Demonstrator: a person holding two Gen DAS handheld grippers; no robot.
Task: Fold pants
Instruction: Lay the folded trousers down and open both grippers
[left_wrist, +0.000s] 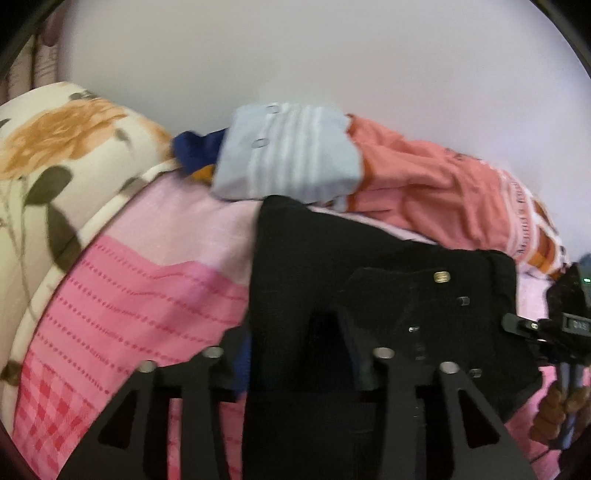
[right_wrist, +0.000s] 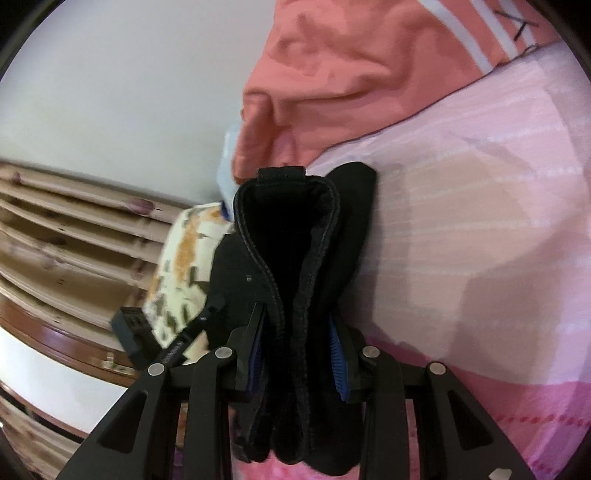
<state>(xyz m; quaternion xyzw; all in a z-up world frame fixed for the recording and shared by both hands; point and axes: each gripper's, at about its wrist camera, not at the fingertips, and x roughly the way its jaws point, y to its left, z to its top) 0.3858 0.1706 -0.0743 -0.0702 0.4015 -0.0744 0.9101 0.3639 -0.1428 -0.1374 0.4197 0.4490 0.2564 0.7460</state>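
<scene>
The black pants (left_wrist: 314, 251) lie folded on the pink bed sheet (left_wrist: 147, 288), with metal buttons showing on the top layer. My left gripper (left_wrist: 295, 354) stands over their near end with its jaws apart; the cloth lies between them and I see no pad pressing on it. In the right wrist view my right gripper (right_wrist: 295, 321) is shut on a bunched stack of layers of the black pants (right_wrist: 288, 229), the stitched waistband edge sticking up between the blue pads (right_wrist: 338, 354). The right gripper (left_wrist: 554, 328) also shows at the right edge of the left wrist view.
Beyond the pants lie a folded light blue garment (left_wrist: 288, 155), a salmon garment (left_wrist: 424, 184) and a navy cloth (left_wrist: 192, 151), all against a pale wall. A floral quilt (left_wrist: 55, 155) rises at the left. A wooden slatted headboard (right_wrist: 74, 221) stands behind it.
</scene>
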